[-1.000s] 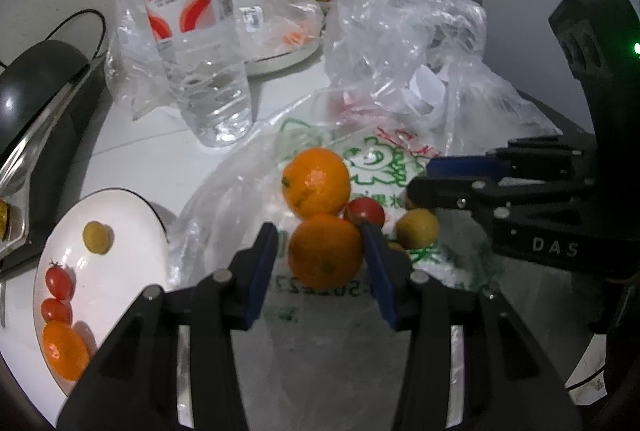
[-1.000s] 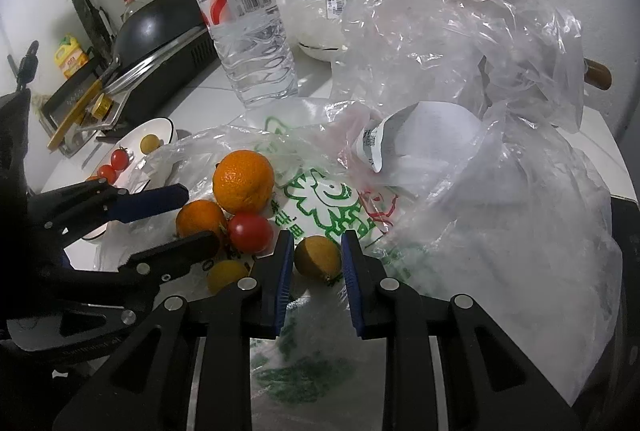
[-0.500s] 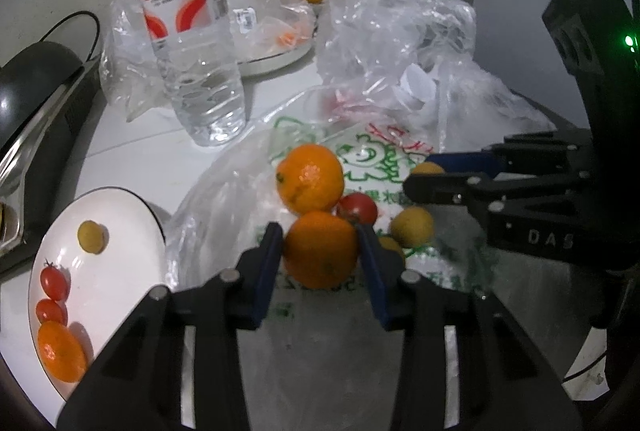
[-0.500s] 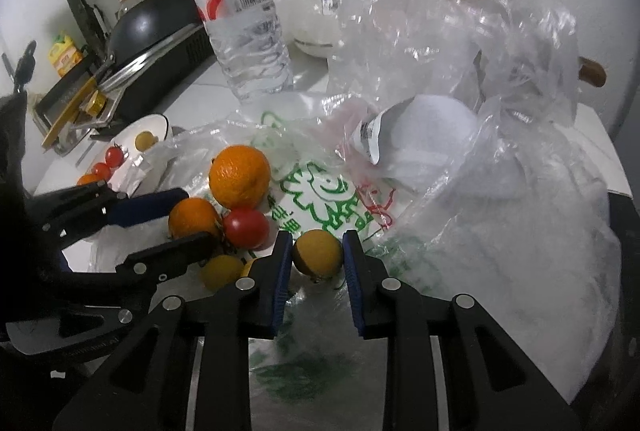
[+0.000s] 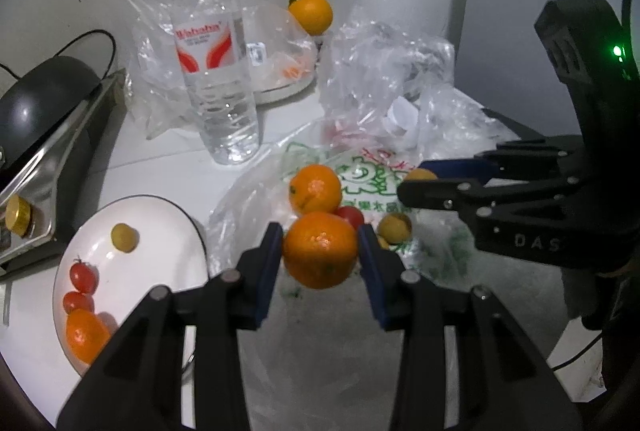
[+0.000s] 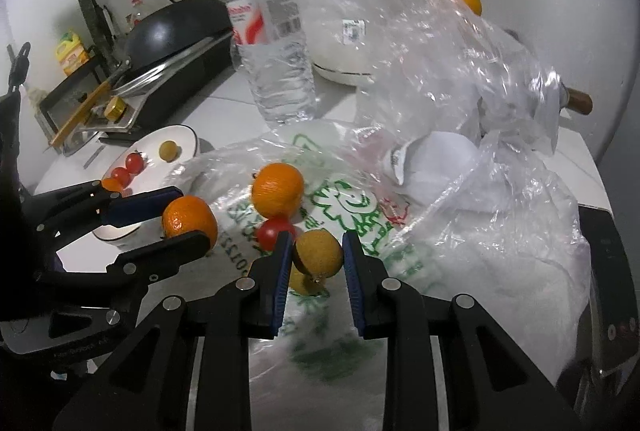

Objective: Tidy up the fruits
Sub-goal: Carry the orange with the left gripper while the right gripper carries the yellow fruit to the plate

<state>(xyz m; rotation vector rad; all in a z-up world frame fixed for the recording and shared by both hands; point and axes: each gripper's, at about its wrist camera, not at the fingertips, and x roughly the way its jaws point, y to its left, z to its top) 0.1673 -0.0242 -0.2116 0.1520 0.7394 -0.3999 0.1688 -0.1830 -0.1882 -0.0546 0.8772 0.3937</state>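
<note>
Seen from two wrist cameras over a cluttered white desk [image 5: 168, 167]. Left claw [image 5: 320, 251] clamped on an orange [image 5: 320, 255], blue pads pressed to both its sides, fruit apparently lifted just clear of the printed plastic bag [image 5: 372, 187] beneath. Right claw [image 6: 316, 257] clamped likewise on a small yellow-brown fruit [image 6: 319, 251], held squarely between the pads, a little above the bag. Left behind on the bag, just past both claws: a second orange [image 5: 315, 189], a red cherry tomato [image 5: 351, 215] touching it, and another small yellow fruit [image 5: 395, 227]. Off to the left claw's side, near the bag's edge: a white plate [image 5: 152, 231] already bearing a small yellow fruit, two cherry tomatoes and an orange, likely the place for sorted fruit. Behind, an upright water bottle [image 5: 216, 71], crumpled clear bags and one more orange [image 5: 311, 13] by the wall. To do this step well, probably: both grips kept firm, fruit raised well clear of the loose plastic so nothing snagged or dragged, each piece then carried over a bare part of the plate and set down low before release, away from the rim, so nothing rolled off.
</note>
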